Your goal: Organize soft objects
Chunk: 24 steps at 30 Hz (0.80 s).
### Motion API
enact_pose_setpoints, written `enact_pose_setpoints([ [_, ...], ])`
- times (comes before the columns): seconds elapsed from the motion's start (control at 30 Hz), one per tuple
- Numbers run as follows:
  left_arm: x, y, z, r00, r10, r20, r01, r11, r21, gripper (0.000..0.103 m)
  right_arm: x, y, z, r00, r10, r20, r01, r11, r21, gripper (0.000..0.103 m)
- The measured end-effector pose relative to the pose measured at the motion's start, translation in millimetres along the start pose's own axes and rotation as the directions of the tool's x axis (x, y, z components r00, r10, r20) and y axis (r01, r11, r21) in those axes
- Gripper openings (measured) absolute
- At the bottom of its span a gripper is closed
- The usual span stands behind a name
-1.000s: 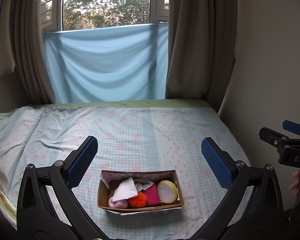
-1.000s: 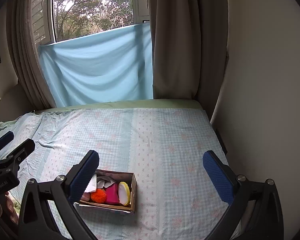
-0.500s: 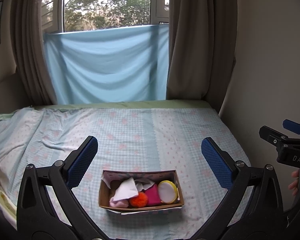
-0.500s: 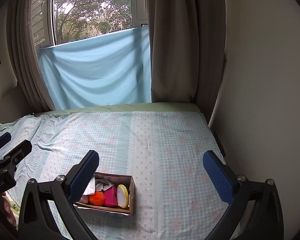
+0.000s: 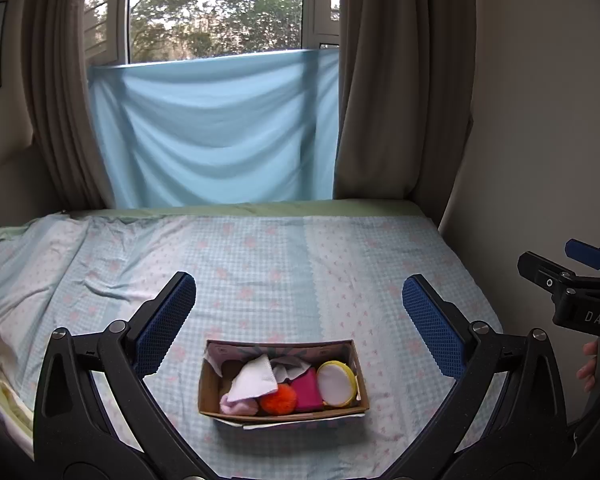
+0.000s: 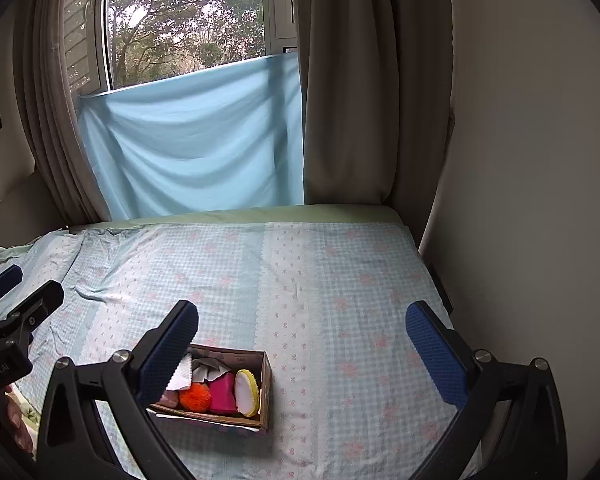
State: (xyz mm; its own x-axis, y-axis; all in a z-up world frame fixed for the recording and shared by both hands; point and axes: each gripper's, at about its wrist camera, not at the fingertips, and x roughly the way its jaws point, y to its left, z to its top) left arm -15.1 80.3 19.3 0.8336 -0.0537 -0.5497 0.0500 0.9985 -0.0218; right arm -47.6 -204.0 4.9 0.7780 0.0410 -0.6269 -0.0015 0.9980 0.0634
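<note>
The left gripper (image 5: 298,320) hovers above the bed (image 5: 260,264) with its fingers spread wide and holding nothing, judged ready to reach down. The cardboard box (image 5: 283,411) sits on the bedsheet between them and gathers the soft objects: white cloth (image 5: 254,380), orange pompom (image 5: 278,399), pink pad (image 5: 306,390), yellow-rimmed puff (image 5: 336,384). The right gripper (image 6: 300,344) is equally spread and empty; its body reads "DAS".

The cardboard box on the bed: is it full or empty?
Nearly full. The cardboard box holds a white cloth, an orange pompom, a pink item and a yellow-rimmed round pad.
</note>
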Motion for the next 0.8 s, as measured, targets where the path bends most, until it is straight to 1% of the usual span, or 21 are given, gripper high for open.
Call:
enact_pose_setpoints([
  [0.8, -0.9, 0.0, -3.6, 1.0, 0.023, 0.01, -0.023, 1.0, 0.006, 0.103, 2.7, 1.0, 0.6, 1.0, 0.002, 0.002, -0.002, 1.0, -0.005, 0.103],
])
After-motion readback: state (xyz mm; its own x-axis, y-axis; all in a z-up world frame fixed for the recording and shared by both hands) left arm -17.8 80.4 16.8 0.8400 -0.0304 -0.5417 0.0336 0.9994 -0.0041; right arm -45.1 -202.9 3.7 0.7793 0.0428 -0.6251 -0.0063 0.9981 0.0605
